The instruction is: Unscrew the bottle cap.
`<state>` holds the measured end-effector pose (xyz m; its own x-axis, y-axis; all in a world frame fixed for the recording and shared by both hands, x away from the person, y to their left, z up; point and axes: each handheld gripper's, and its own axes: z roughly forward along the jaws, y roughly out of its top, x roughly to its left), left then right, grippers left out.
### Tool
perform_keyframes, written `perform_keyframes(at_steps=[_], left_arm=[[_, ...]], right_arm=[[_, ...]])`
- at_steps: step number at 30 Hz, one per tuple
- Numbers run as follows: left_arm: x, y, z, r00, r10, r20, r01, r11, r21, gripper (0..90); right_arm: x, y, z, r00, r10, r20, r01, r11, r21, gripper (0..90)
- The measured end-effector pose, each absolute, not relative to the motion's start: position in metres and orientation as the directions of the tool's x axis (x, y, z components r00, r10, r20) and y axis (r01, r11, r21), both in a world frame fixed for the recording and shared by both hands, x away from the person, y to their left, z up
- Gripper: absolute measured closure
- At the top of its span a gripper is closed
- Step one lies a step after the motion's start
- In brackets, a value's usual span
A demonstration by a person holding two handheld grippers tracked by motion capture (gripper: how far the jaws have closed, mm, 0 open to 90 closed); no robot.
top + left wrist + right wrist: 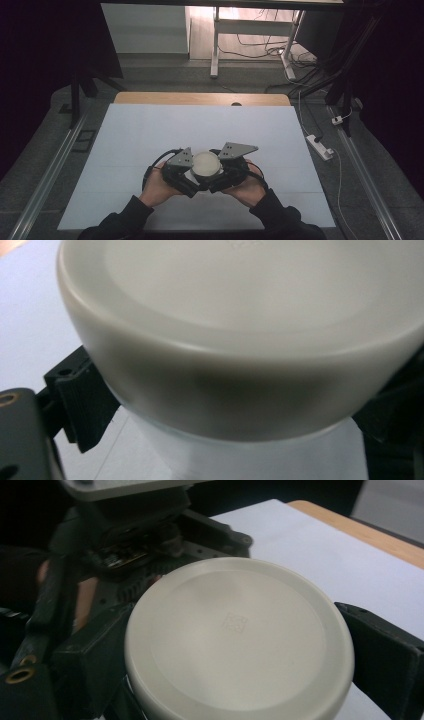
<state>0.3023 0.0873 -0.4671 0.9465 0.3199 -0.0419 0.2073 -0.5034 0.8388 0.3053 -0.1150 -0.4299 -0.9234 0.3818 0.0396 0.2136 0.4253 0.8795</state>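
A round jar with a cream-white lid (206,163) is held just above the white sheet near the table's front, between both grippers. My left gripper (189,175) comes in from the left, and its jaws close on the translucent jar body (260,455) just under the lid (240,315). From the right, my right gripper (224,175) has its jaws pressed against opposite sides of the lid (235,630). The left gripper's body and a hand show behind the lid in the right gripper view.
A white sheet (200,125) covers the table, with a wooden edge (200,98) at the back. Beyond the table stand desk legs (215,55) and loose cables. A white power strip (320,146) lies on the floor at the right. Metal rails (50,170) run along both sides.
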Motion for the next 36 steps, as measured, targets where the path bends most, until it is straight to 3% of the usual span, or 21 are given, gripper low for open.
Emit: perform_keyframes(at_steps=[12, 16, 22, 30, 36], left_arm=[[0.299, 0.086, -0.465, 0.987, 0.156, -0.047, 0.124, -0.527, 0.841, 7.5], [0.297, 0.084, -0.465, 0.988, 0.148, -0.035, 0.11, -0.535, 0.837, 7.4], [0.298, 0.087, -0.464, 0.976, 0.216, -0.033, 0.143, -0.516, 0.845, 7.4], [0.302, 0.09, -0.465, 0.938, 0.344, -0.043, 0.218, -0.491, 0.844, 7.4], [0.3, 0.087, -0.464, 0.928, 0.371, -0.023, 0.223, -0.506, 0.833, 7.4]], right_arm=[[0.316, -0.128, -0.427, -0.994, 0.082, 0.07, 0.1, 0.463, 0.881, 6.8], [0.316, -0.13, -0.427, -0.996, 0.047, 0.07, 0.084, 0.468, 0.88, 6.7], [0.314, -0.13, -0.423, -0.99, 0.124, 0.072, 0.12, 0.45, 0.885, 0.5], [0.307, -0.123, -0.421, -0.95, 0.309, 0.037, 0.173, 0.426, 0.888, 0.2], [0.304, -0.114, -0.426, -0.916, 0.399, 0.033, 0.219, 0.43, 0.876, 1.5]])
